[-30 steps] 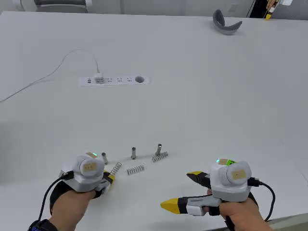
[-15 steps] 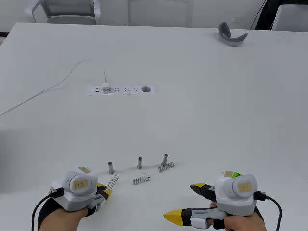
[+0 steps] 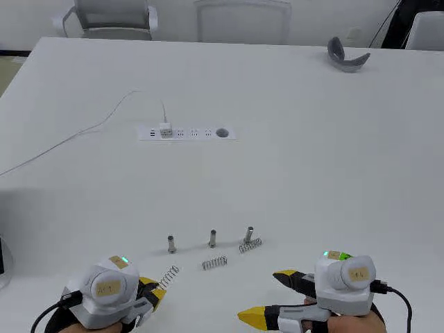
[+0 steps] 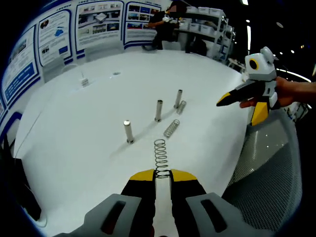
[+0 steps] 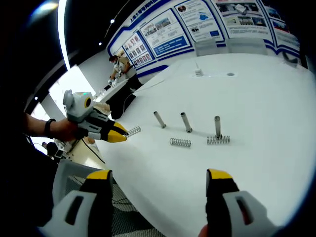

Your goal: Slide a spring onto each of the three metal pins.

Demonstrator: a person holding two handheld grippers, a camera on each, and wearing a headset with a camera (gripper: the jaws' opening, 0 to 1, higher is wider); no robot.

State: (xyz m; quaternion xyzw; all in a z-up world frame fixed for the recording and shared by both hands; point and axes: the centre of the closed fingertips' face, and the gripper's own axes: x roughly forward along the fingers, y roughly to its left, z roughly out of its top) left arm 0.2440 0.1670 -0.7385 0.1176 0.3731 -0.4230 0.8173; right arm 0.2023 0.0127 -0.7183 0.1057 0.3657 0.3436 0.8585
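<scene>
White tabletop (image 3: 312,173) fills this end of the room. Nearest me, the left gripper (image 3: 154,291) is pinching the held spring (image 4: 160,155) by one end, coil pointing forward, short of the pins. The right gripper (image 3: 267,297) is spread wide and holds nothing. Tan labels (image 3: 106,288) on both are too small to read. Beyond, the middle spring (image 3: 215,263) lies flat and the right spring (image 3: 250,244) lies just beside the right pin (image 3: 248,234). The middle pin (image 3: 212,238) and left pin (image 3: 171,243) stand bare. Farther off sits a power strip (image 3: 187,132). The wall posters (image 5: 197,22) are too blurred to read.

Pins (image 3: 212,238) stand bare; two springs (image 3: 214,263) lie flat, third spring (image 3: 168,277) held.
</scene>
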